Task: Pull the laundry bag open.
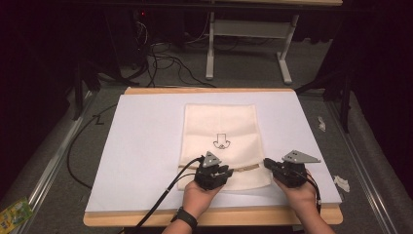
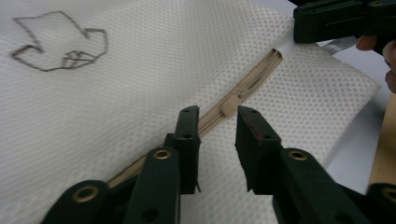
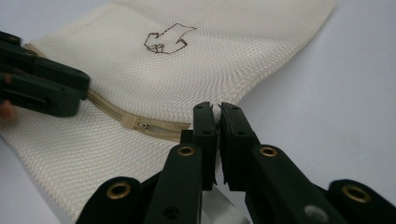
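A cream mesh bag point(image 1: 220, 126) with a black arrow drawing lies flat on the white sheet. A tan zipper point(image 1: 246, 168) runs across it near its front end. My left gripper point(image 1: 228, 171) rests low over the bag. In the left gripper view its jaws point(image 2: 217, 114) stand apart, and the zipper pull point(image 2: 229, 106) sits just beyond the tips, untouched. My right gripper point(image 1: 268, 163) is at the bag's right edge. In the right gripper view its jaws point(image 3: 215, 108) are shut on the bag's edge at the zipper's end point(image 3: 182, 133). The pull point(image 3: 133, 122) lies between the two grippers.
The white sheet point(image 1: 146, 146) covers a wooden table point(image 1: 209, 217). Paper scraps point(image 1: 342, 183) lie off its right side, and a green packet point(image 1: 14, 214) lies on the floor at the left. Cables point(image 1: 165, 63) and a table frame point(image 1: 243, 48) stand behind.
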Demonstrator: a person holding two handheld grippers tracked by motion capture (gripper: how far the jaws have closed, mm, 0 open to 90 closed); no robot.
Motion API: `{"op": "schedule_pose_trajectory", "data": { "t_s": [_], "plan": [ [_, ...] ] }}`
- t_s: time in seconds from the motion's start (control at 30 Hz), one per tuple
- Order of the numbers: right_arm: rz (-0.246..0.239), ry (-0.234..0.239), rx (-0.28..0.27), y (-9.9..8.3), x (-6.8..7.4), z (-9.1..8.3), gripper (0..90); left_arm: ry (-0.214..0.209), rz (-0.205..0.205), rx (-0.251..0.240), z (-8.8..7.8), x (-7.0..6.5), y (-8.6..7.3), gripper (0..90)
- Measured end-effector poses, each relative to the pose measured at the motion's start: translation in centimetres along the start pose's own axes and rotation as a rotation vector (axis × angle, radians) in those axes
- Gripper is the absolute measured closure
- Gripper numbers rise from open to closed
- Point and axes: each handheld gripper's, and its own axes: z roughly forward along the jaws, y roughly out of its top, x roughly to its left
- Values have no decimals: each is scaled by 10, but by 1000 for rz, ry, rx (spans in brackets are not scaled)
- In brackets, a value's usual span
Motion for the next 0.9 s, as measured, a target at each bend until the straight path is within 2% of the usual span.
{"op": "schedule_pose_trajectory", "data": {
  "t_s": [0.07,0.13,0.17,0.2,0.23,0.27,0.3,0.37,0.4,0.43,0.47,0.5,0.6,0.73,0.9],
  "plan": [
    [-3,6,-3,0,1,1,872,-6,22,27,11,-6,5,654],
    [-6,8,-3,1,2,1,872,11,50,59,23,-13,10,622],
    [-6,8,-3,1,2,1,872,11,50,59,23,-13,10,618],
    [-10,16,-5,1,3,1,872,39,73,82,32,-15,14,616],
    [-10,16,-5,1,3,1,872,39,73,82,32,-15,14,614],
    [-17,18,-3,1,4,0,872,55,90,99,39,-17,14,633],
    [-21,20,-7,1,4,1,872,68,102,92,40,-19,14,654],
    [-17,20,-3,1,5,1,872,105,155,94,40,-22,12,741],
    [-17,22,-5,1,5,1,872,107,175,96,40,-23,11,766],
    [-17,22,-5,1,5,1,872,107,175,96,40,-23,11,774],
    [-22,19,-4,1,4,1,872,116,211,99,39,-25,9,788],
    [-17,17,-1,1,4,1,872,116,219,100,38,-26,9,805],
    [-16,-1,16,0,3,3,873,107,225,97,34,-27,9,820],
    [-6,-27,37,0,2,5,873,72,193,65,28,-24,9,822],
    [0,-29,40,0,3,5,874,65,199,58,21,-21,7,822]
  ]
}}
